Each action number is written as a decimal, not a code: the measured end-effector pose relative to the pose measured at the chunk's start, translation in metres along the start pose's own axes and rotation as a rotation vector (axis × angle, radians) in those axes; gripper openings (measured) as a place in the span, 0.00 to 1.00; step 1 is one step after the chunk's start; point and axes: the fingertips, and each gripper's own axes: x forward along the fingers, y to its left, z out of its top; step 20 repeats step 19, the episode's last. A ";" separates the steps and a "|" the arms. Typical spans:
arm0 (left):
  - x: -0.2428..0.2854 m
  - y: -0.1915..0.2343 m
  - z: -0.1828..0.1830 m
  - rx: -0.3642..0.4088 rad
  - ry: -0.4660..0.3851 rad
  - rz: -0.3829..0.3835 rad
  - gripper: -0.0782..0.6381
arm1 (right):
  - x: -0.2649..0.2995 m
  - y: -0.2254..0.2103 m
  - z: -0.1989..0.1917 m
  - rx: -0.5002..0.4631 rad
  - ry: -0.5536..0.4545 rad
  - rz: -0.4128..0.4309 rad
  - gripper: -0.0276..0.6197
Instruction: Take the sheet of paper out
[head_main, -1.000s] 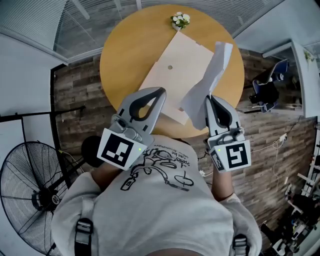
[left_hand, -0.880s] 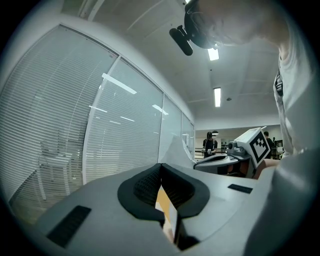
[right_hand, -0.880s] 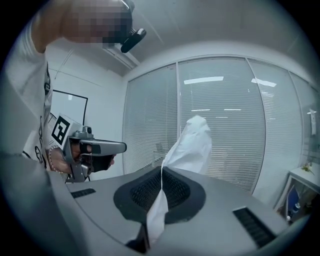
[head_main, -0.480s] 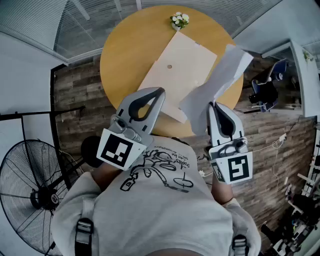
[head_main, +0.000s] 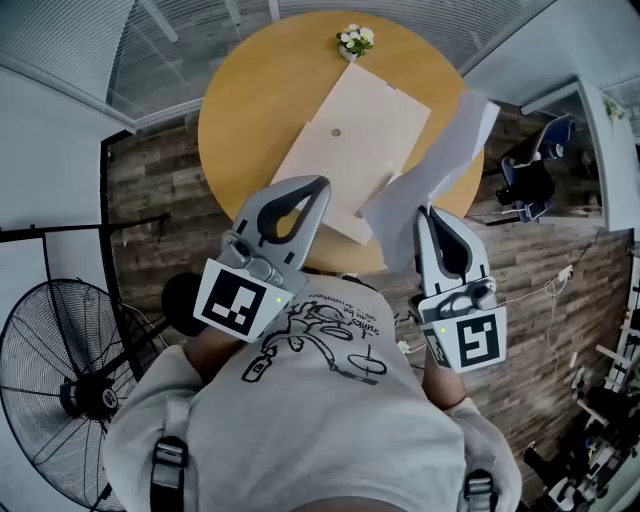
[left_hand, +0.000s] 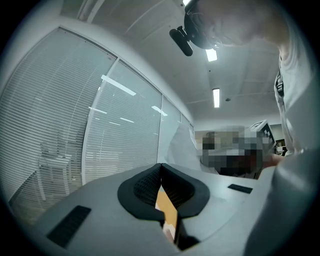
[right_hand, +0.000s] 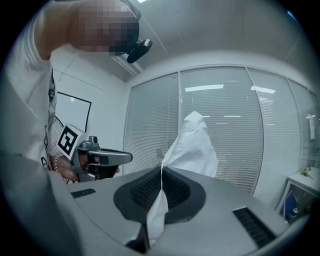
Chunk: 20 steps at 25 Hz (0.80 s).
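Sheet of paper (head_main: 440, 150) looks free of the envelope (head_main: 350, 130), pinched in our right tool (head_main: 425, 214); left tool (head_main: 321, 184) closed, empty; next, lay it on the surface (head_main: 250, 100).

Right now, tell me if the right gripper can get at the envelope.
Probably not: the right gripper is shut on the sheet of paper, so its jaws are taken, though the envelope lies uncovered close by.

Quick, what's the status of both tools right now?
Left tool: closed, nothing between its pads.
Right tool: closed on the sheet of paper.
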 end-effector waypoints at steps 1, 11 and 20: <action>0.001 -0.001 0.000 0.000 0.000 -0.001 0.14 | 0.000 -0.001 0.000 0.000 0.001 0.000 0.06; 0.001 0.000 0.003 -0.003 -0.004 0.005 0.14 | 0.000 -0.003 0.004 -0.009 0.000 0.004 0.06; 0.003 0.005 0.001 -0.005 0.000 0.012 0.14 | 0.007 -0.004 0.002 -0.007 0.007 0.012 0.06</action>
